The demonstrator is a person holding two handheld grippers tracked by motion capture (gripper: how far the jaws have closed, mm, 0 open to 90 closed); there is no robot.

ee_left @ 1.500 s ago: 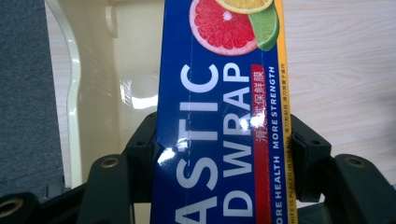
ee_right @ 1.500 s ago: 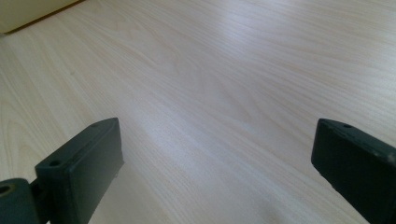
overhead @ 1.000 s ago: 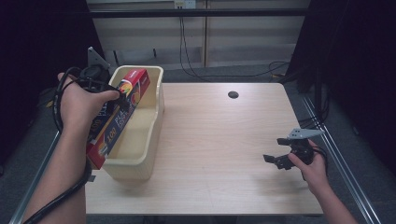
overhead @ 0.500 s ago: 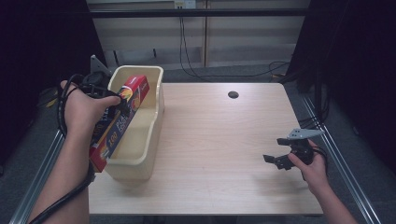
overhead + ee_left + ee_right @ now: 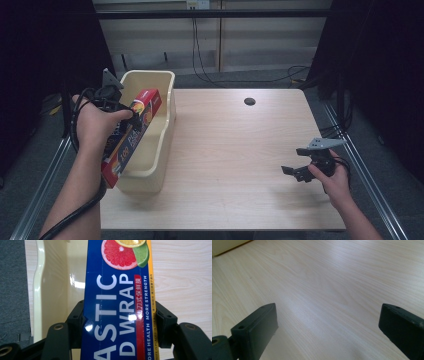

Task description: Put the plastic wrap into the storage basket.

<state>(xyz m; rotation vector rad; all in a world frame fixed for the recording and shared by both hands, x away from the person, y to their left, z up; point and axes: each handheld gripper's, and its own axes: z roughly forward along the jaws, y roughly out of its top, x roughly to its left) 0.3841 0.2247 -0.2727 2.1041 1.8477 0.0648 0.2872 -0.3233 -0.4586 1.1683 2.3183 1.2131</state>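
Lowering the wrap box into the bin

Beneath the left gripper [image 5: 131, 116] sits the cream bin [image 5: 167, 80], on the table [image 5: 240, 160]. Its jaws are clamped on the plastic wrap box [image 5: 117, 302], slanted half inside the bin. Next, I judge: sink lower, then release. The right gripper [image 5: 327, 335] gapes wide, empty.

Your plastic wrap box [image 5: 117, 302] is glossy printed cardboard, catching bright glare spots. The cream tub [image 5: 160, 150] beside it looks like smooth, shiny plastic (see the highlights on its inner wall). The surface [image 5: 240, 165] is pale wood grain with a soft satin sheen. Your fingers [image 5: 254, 327] are matt black plastic.
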